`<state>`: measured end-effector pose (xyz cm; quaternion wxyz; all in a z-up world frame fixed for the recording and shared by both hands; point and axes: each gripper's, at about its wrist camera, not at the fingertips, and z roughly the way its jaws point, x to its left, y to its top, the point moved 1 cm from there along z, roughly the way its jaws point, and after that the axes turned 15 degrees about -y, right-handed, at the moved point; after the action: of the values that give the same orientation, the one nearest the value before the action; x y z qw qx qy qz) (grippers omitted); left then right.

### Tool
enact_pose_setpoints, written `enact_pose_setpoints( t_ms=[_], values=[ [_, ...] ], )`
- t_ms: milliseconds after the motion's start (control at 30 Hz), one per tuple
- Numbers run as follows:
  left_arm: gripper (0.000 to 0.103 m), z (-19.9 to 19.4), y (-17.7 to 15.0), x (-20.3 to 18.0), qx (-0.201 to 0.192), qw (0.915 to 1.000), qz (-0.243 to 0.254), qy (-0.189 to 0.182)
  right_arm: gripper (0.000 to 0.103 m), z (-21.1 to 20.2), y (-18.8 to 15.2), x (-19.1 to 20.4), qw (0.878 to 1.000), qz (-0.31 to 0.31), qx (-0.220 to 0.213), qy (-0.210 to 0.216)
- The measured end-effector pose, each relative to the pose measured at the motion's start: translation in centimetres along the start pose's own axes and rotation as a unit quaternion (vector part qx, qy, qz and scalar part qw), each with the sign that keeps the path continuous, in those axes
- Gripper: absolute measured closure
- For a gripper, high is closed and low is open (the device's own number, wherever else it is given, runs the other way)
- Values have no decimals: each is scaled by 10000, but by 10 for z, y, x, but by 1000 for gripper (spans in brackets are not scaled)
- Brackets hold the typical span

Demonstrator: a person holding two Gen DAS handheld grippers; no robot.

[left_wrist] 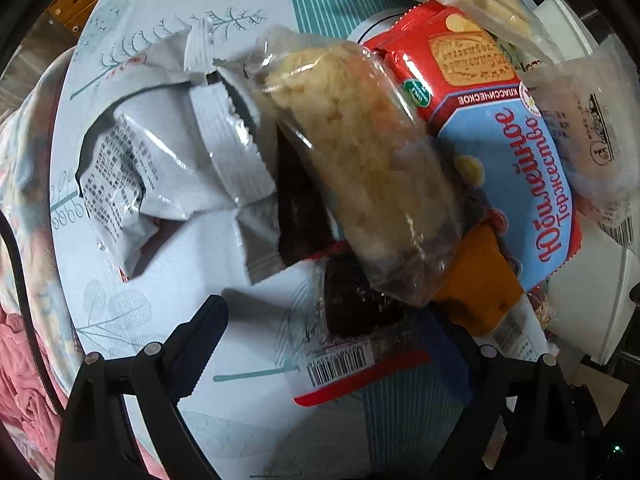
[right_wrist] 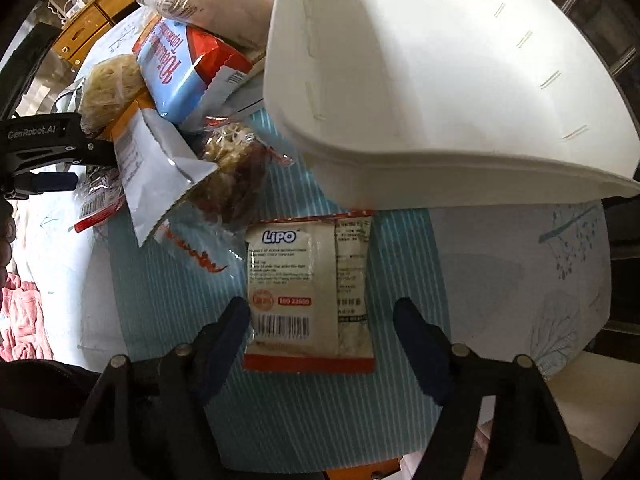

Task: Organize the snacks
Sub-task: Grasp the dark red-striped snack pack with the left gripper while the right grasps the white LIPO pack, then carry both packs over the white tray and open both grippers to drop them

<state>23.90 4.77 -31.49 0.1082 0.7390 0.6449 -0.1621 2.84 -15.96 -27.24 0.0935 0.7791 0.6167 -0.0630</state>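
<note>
The Lipo packet (right_wrist: 310, 292) lies flat on the striped worktop (right_wrist: 160, 300), barcode up, just below the white bin (right_wrist: 440, 120). My right claw (right_wrist: 320, 324) points straight down, open astride it, the pads apart from it. My left claw (left_wrist: 340, 332) hangs open over the snack pile (left_wrist: 360, 168).

Snack pile (left_wrist: 360, 184) blocks; tablecloth (right_wrist: 500, 280) free.

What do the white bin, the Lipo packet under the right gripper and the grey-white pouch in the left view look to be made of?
White bin: looks like moulded plastic, matt, with smooth curved walls and narrow slots.
Lipo packet: thin glossy plastic film, partly see-through, with printed text and a crimped end seam.
Grey-white pouch: probably metallised or laminated film; sharp creases, bright glints, serrated sealed edge.
</note>
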Motion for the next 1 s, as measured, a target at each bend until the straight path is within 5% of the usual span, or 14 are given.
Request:
enact_pose_setpoints(
  t_ms=[133, 300, 500, 800, 1000],
  values=[
    [17, -5, 17, -3, -63, 10000, -9, 38, 40, 4, 3, 1, 9997, -214, 22, -149],
    [49, -10, 25, -9, -216, 9997, -20, -68, 46, 7, 2, -4, 9993, -276, 35, -267],
    [51, -15, 16, 4, -152, 9992, -222, -300, 56, 5, -3, -11, 9994, -218, 84, -254],
    [53, -29, -18, 21, -129, 9990, -326, -278, 57, 1, -11, -3, 9999, -80, 105, -102],
    [53, -55, -51, 24, -387, 9982, -248, -378, 57, -20, -21, 16, 9995, -93, -309, -27]
  ],
)
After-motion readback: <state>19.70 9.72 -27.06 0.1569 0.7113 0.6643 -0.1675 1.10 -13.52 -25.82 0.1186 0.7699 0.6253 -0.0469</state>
